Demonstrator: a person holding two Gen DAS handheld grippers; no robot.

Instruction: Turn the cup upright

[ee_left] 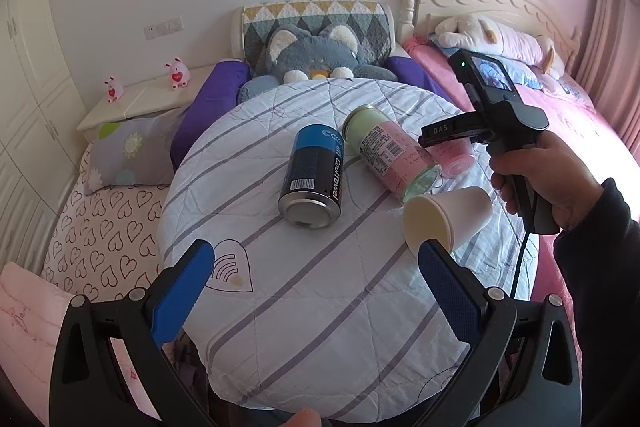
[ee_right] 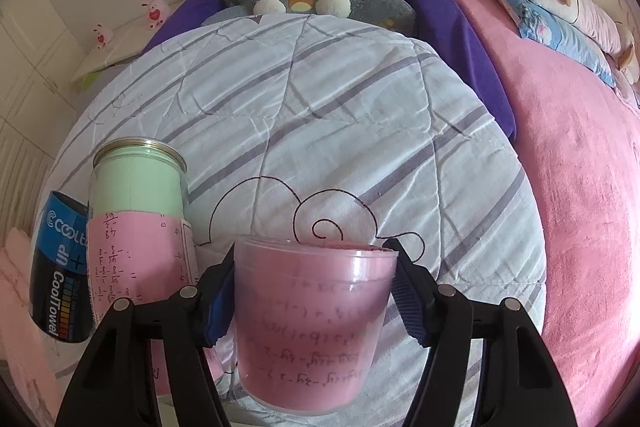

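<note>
Pink cup (ee_right: 310, 327): translucent plastic, tapered, lined with pink paper bearing handwritten sums too faint to read; it lies on the striped quilt (ee_right: 320, 115), just right of the glass jar (ee_right: 138, 227), wide end toward the right wrist camera.
Right gripper (ee_right: 314, 291): black arms with blue ribbed pads, one at each side of the pink cup, pressed to its wall or very nearly so; the cup fills the space between them.
Left gripper (ee_left: 316, 267): fingers spread wide, nothing between them, low over the near edge of the quilt.
White cup (ee_left: 448, 217): matte paper, conical, on its side just in front of the jar, its open mouth beside the left gripper's right pad.
Glass jar: clear cylinder on its side, pale green paper at the mouth end, pink handwritten paper and a barcode label around the body.
Can (ee_left: 312, 177): shiny metal, blue and black, lying left of the jar, printed "CoolTowel" with a barcode.
Quilt: crinkled white cotton, grey stripes, black outline drawings of a heart and a cloud.
Right gripper's body: marked "DAS".
</note>
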